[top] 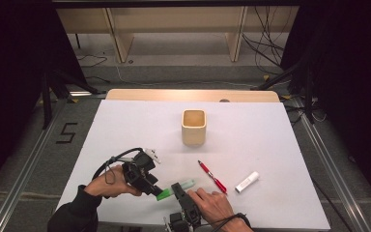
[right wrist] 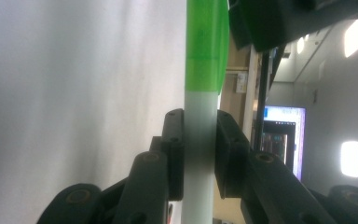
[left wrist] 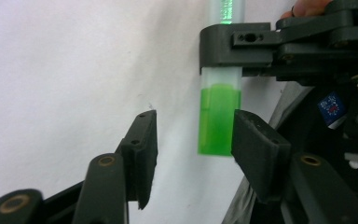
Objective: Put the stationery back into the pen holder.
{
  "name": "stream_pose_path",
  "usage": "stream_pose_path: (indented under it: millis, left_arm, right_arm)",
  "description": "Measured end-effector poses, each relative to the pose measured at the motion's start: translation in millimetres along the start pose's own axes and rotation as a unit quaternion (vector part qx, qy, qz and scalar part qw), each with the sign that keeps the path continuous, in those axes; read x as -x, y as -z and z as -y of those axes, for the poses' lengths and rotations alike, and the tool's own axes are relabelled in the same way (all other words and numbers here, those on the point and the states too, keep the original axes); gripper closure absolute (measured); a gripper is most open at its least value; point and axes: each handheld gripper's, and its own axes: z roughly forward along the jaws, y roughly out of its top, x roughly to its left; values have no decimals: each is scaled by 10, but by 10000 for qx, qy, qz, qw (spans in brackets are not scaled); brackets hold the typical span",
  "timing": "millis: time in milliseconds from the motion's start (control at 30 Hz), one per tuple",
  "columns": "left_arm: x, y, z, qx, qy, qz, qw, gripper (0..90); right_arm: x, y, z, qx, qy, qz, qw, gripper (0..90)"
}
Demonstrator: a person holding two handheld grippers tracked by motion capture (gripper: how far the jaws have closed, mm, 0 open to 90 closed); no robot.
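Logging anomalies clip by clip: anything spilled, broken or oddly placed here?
Nothing stands out. The green-capped marker is clamped in the right gripper, the left gripper open around its cap; the red pen, white tube and upright wooden cup look intact.

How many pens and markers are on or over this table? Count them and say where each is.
3. The green marker is near the front edge, clamped in the right gripper. The red pen lies right of it. The white marker lies farther right.
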Motion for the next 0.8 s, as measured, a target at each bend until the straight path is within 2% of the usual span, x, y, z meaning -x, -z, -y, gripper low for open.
stream_pose_path:
  millis: [67, 100, 133, 233, 300, 333, 367, 400, 433, 467, 500, 567, 600, 633, 667, 700, 733, 800]
  left_arm:
    - [-34, 48, 20, 122, 68, -81, 9999, 458]
    - [-34, 48, 20, 122, 68, -81, 9999, 441]
    - [-58, 75, 33, 215, 105, -137, 9996, 422]
    - [-86, 99, 46, 336, 155, -231, 9991, 380]
    - [-143, 126, 69, 528, 270, -319, 9977, 361]
    - [-143, 126, 69, 528, 270, -319, 9977, 351]
    - [-159, 131, 76, 592, 316, -357, 9971, 342]
    - [-196, 142, 87, 732, 391, -417, 9957, 338]
    - [-196, 142, 87, 732, 391, -417, 9957, 331]
    - [-220, 151, 97, 925, 428, -513, 9935, 322]
    - [-220, 151, 97, 925, 428, -513, 9935, 318]
    - [-252, 155, 110, 1204, 500, -640, 9894, 303]
    - [-259, 150, 116, 1298, 535, -635, 9881, 294]
    - [-259, 150, 116, 1298, 535, -635, 9881, 286]
    - [-270, 146, 120, 1379, 582, -645, 9866, 277]
    - [-278, 138, 131, 1539, 618, -747, 9833, 273]
    - [-278, 138, 131, 1539, 618, -747, 9833, 266]
    - [-281, 141, 146, 1697, 644, -773, 9803, 255]
  right_arm:
    - [7, 14, 14, -93, -65, -67, 9999, 770]
    - [15, 3, 30, -11, -39, -1, 10000, 770]
    - [21, 18, 38, -100, -120, -67, 9999, 770]
    - [51, 26, 91, -104, -229, -66, 9997, 770]
    - [70, 20, 129, -45, -387, 17, 9992, 770]
    - [94, 32, 148, -121, -421, -70, 9990, 770]
    - [108, 29, 168, -108, -528, -49, 9985, 770]
    - [125, 29, 189, -120, -616, -53, 9980, 770]
    - [143, 26, 211, -107, -720, -48, 9973, 770]
    - [167, 23, 233, -90, -785, -48, 9969, 770]
    - [188, 25, 256, -89, -897, -60, 9959, 770]
    - [248, 26, 306, -59, -1166, -138, 9931, 770]
    - [270, 27, 333, -70, -1312, -154, 9912, 770]
    - [293, 25, 359, -80, -1443, -168, 9894, 770]
    - [317, 22, 388, -84, -1621, -240, 9865, 770]
    - [335, 21, 418, -106, -1799, -265, 9833, 770]
    - [363, 11, 451, -74, -1912, -297, 9811, 770]
    - [407, 9, 512, -104, -2250, -364, 9736, 770]
